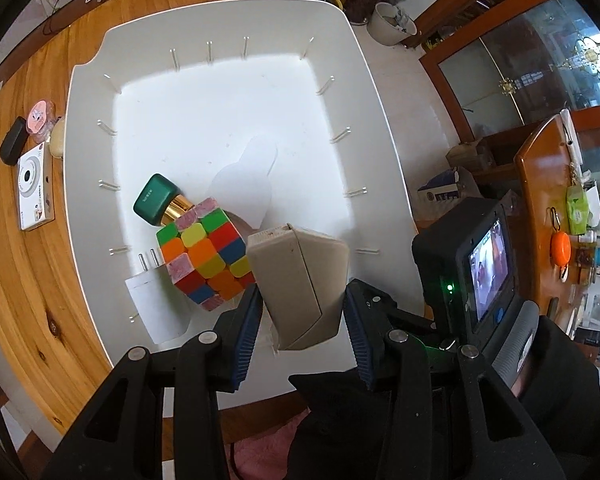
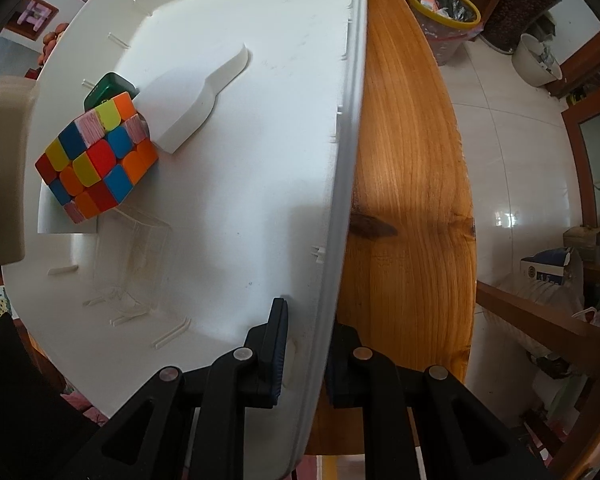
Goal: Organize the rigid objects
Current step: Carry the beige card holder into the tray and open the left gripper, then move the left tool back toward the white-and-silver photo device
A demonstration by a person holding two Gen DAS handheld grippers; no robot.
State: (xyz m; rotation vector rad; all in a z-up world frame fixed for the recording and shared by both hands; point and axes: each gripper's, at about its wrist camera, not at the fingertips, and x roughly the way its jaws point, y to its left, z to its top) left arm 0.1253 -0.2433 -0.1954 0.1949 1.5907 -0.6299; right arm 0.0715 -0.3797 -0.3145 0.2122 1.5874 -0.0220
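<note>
Far left, on the wooden table (image 1: pixel 28 280), outside the white bin (image 1: pixel 236 24): small white camera (image 1: pixel 34 188), black case (image 1: pixel 13 141), pink-lidded jar (image 1: pixel 41 114), none in play. Inside the bin, near-left corner: white plug adapter (image 1: pixel 152 300), prongs up; green-capped gold bottle (image 1: pixel 160 200) lying on its side; scrambled puzzle cube (image 1: pixel 206 254) touching both; flat white bottle-shaped piece (image 2: pixel 198 100) just beside the cube. Next right, left gripper (image 1: pixel 300 304) is clamped on a beige block (image 1: pixel 300 280), pads on its two opposite sides, block held above the bin floor beside the cube. The block looks rigid, light, matte, so probably not slippery; flat side faces are the sensible hold. Cube is stiff but smooth-tiled and could twist, so take it face to face. Bottle likely rolls. Right gripper (image 2: pixel 304 360) straddles the bin's right wall, one finger in and one out, apparently pinching the rim; contact on the outer pad is hard to confirm. A clear container (image 2: pixel 132 256) near that wall is barely legible. Block's underside is hidden, adapter partly behind the cube.
</note>
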